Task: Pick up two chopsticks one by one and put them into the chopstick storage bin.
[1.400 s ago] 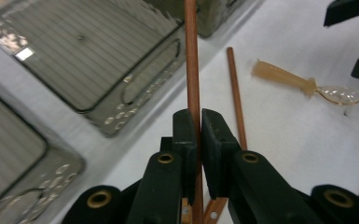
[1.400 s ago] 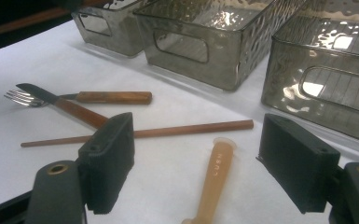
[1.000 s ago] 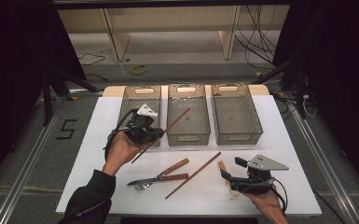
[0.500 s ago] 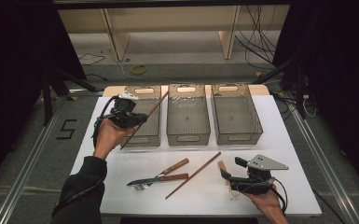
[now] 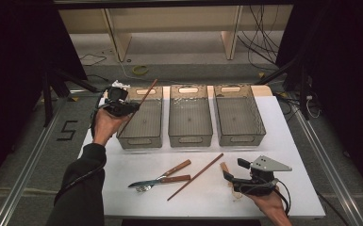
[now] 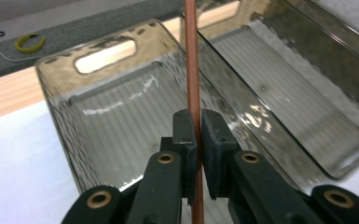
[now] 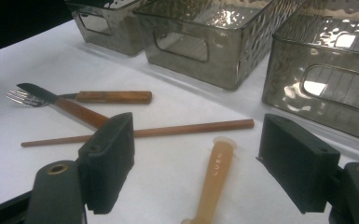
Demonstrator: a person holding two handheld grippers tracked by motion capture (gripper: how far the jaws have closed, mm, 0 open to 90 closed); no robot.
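My left gripper (image 5: 130,108) is shut on a reddish-brown chopstick (image 5: 144,98), held slanting above the left edge of the left grey bin (image 5: 140,140). In the left gripper view the chopstick (image 6: 191,56) runs straight up between the closed jaws (image 6: 194,128), with the left bin (image 6: 98,135) beneath. My right gripper (image 5: 234,172) rests open near the table's front right. Its wide-apart jaws (image 7: 200,161) straddle a pale beige handle (image 7: 214,179) without touching it. A second chopstick (image 5: 195,176) lies in front of the bins.
A middle bin (image 5: 190,139) and a right bin (image 5: 239,137) stand in a row with the left one. A wooden-handled knife (image 5: 160,179) and fork (image 5: 172,169) lie crossed on the white table (image 5: 292,141). A yellow-green ring (image 5: 140,70) lies on the floor behind.
My left hand has carried the chopstick from the table's middle to the left and away, over the left bin's outer edge. The right hand has stayed put.
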